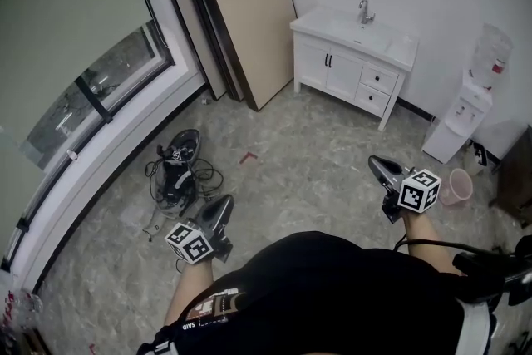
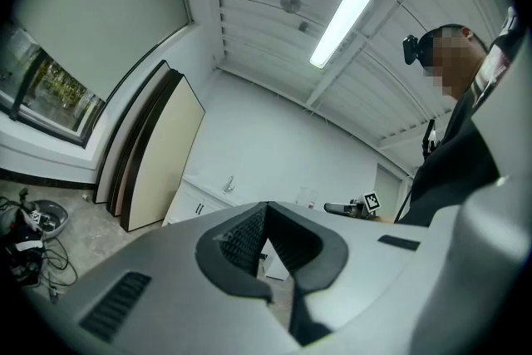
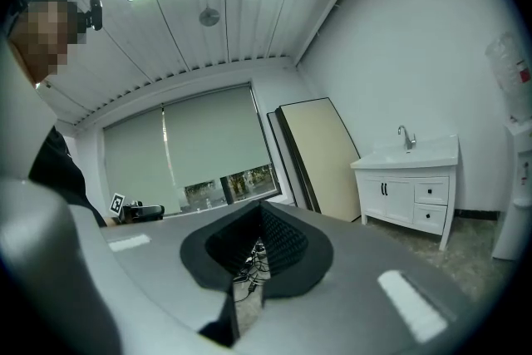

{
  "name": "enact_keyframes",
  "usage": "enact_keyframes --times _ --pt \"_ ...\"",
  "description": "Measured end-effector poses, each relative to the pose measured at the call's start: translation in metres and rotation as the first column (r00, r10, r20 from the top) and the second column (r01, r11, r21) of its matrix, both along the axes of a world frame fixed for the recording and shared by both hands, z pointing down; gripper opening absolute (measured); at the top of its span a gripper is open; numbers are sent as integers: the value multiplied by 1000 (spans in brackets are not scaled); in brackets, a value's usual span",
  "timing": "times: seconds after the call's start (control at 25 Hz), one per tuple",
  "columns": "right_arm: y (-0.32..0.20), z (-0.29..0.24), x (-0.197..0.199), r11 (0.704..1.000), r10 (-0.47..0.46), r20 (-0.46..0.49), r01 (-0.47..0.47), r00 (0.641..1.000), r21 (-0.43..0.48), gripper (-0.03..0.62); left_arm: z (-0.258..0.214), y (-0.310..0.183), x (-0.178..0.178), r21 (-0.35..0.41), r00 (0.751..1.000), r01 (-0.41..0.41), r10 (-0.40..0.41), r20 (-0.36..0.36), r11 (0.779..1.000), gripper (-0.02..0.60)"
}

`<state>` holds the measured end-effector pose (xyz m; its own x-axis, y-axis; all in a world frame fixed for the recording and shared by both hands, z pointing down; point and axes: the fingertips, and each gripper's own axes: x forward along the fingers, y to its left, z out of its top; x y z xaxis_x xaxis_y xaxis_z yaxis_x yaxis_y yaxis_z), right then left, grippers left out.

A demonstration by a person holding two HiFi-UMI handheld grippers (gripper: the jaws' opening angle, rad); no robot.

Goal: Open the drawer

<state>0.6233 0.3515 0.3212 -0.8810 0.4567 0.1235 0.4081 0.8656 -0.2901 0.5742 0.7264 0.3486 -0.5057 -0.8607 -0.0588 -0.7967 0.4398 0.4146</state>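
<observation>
- Right, your left hand-held gripper (image 2: 264, 207) has its jaws pressed together at the tips. Nothing sits between the ribbed black pads (image 2: 241, 239), and it touches nothing.
- Same story on your right hand-held gripper (image 3: 260, 205). The tips meet, only a dark hollow lies behind them, and it carries nothing.
- You hold both out in front of your waist, over the floor (image 1: 307, 170). Each bears a white marker cube (image 1: 189, 243) printed with black squares.
- Now the task's thing: the white vanity cabinet (image 1: 332, 71) stands against the far wall, well apart from both grippers.
- Its upper drawer (image 1: 379, 79) and lower drawer (image 1: 371, 99) stack on the right side. Both are closed, with flat rectangular fronts and one small dark knob each.
- Two panelled doors with dark handles sit to their left.
- On top, a smooth white basin (image 1: 357, 33) carries a shiny metal tap (image 1: 365, 11).
- The floor is grey, marbled tile, with a tangle of black cables (image 1: 179, 170) lying on your left.
- Flat beige boards (image 1: 241, 12) with dark edges lean on the wall beside the cabinet.
- A pink bucket (image 1: 456, 185) stands near a white water dispenser (image 1: 465, 116) on your right.
</observation>
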Motion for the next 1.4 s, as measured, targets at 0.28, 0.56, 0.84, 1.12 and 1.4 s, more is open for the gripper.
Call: enact_keyframes --times 0.28,0.56,0.84,1.12,1.4 --pt "-29 9 -87 997 -79 -3 79 997 -9 1 2 -25 -60 -8 997 80 -80 -2 997 0" --pt "-80 0 -187 984 -178 5 178 984 6 1 -11 -89 -124 3 988 154 -154 21 988 0" --pt "-142 -3 -253 975 -222 21 222 975 2 2 -6 -166 -179 -1 986 165 -165 -12 986 0" --pt "-190 22 -298 983 -180 -17 179 984 -40 2 -8 -215 -235 -32 993 119 -119 -7 992 0" --pt "-193 31 -357 992 -125 -40 124 991 -32 2 8 -213 -313 -12 996 78 -79 -45 997 0"
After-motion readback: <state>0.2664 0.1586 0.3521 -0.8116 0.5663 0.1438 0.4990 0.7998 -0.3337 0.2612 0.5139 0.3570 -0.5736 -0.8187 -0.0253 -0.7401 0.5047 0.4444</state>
